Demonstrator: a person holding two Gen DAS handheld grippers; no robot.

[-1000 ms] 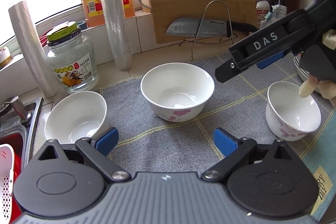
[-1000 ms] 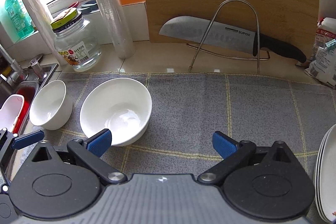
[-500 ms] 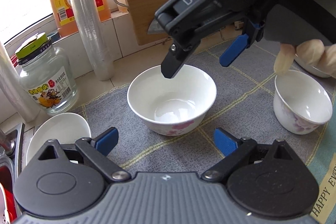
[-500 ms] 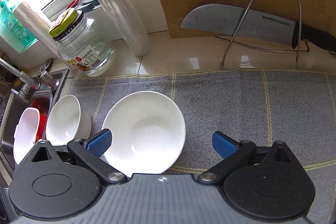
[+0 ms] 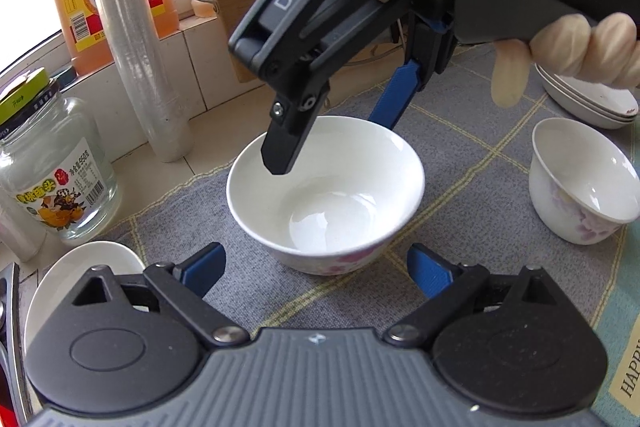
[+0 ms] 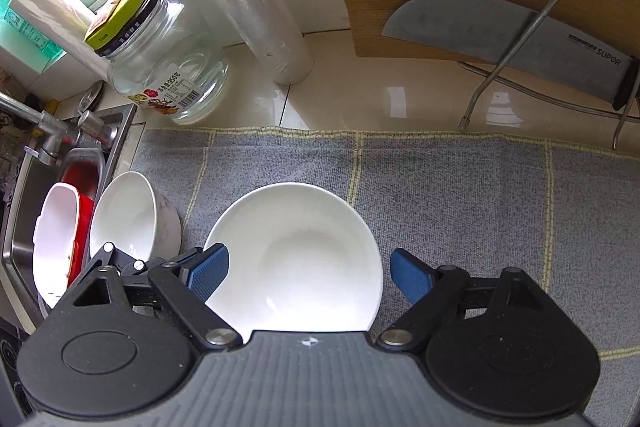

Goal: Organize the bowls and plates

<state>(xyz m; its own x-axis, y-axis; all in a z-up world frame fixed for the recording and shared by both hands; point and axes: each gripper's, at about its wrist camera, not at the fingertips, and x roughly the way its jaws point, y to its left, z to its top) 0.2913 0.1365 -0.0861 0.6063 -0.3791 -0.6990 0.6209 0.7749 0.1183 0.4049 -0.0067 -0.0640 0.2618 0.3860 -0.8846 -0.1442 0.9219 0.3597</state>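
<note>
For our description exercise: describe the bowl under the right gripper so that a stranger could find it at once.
Start at the grey checked mat beside the sink. Three white bowls stand on it; take the middle bowl, beneath the right gripper, whose jaws are closing around its rim. It is the widest, with pink flowers low on its outside.

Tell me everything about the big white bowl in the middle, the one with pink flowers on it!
The round white glossy bowl with pink flowers looks like glazed ceramic. The flowers are printed low on its outer wall near the foot. It is empty, shiny inside, and stands upright on the grey woven mat with yellow lines. The right tongs are closing around its rim, one blue pad on each side, not yet pressing. A smaller flowered cup stands apart beside it.
</note>
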